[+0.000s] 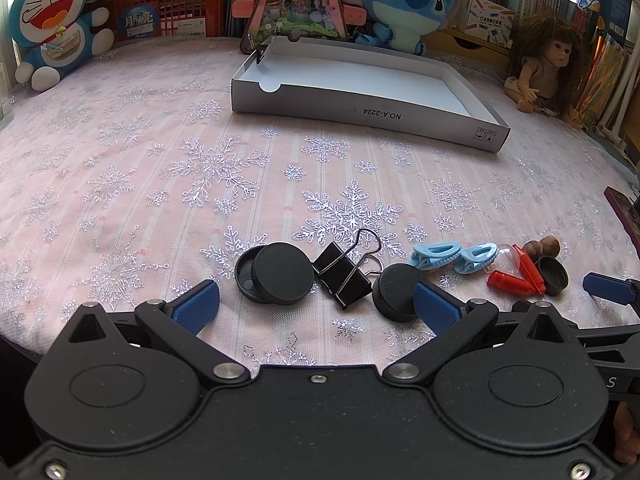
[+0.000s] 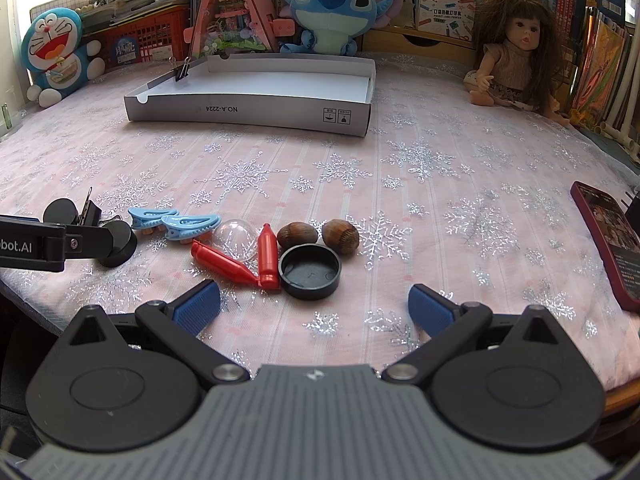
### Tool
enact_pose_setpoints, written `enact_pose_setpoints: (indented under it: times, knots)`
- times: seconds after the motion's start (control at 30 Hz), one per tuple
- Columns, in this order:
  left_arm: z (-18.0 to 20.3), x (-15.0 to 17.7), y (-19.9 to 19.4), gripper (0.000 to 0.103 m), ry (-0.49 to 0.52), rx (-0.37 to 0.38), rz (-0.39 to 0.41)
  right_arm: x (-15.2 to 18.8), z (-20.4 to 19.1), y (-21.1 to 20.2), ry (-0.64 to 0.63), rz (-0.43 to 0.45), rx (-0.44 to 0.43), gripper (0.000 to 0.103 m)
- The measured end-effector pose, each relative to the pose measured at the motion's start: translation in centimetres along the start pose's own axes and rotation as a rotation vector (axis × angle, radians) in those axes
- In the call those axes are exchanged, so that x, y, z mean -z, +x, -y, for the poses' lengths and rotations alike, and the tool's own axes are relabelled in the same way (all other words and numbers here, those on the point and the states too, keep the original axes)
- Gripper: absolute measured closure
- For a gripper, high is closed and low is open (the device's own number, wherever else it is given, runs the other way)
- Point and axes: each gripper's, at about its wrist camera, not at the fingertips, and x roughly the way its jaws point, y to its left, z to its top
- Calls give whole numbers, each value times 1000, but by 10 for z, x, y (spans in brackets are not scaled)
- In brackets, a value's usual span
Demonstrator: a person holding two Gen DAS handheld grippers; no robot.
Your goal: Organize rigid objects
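My left gripper point(image 1: 316, 306) is open, low over the cloth. Just ahead of it lie a black round box with its lid askew point(image 1: 274, 274), a black binder clip point(image 1: 344, 276) and a second black round box point(image 1: 396, 292) touching my right finger point(image 1: 434, 310). Two blue clips point(image 1: 456, 256) and red caps point(image 1: 520, 276) lie further right. My right gripper point(image 2: 314, 304) is open and empty, just behind a black lid point(image 2: 310, 266), two red caps point(image 2: 244, 264), two acorns point(image 2: 318, 234), a clear dome point(image 2: 236, 238) and the blue clips point(image 2: 172, 222). A white open box point(image 1: 360, 80) sits at the back; it also shows in the right wrist view point(image 2: 256, 110).
A small binder clip point(image 2: 182, 70) grips the box's left wall. Plush toys point(image 1: 48, 24), a doll point(image 2: 516, 52), books and a red crate line the back. A red phone point(image 2: 608, 236) lies at the right edge. A snowflake cloth point(image 1: 160, 168) covers the table.
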Motion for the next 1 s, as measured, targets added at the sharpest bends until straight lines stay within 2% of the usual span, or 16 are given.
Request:
enact_pose_setpoints:
  times: [1.0]
  knots:
    - [-3, -2, -1, 0, 23, 20, 8, 2, 3, -2, -6, 37, -17, 0]
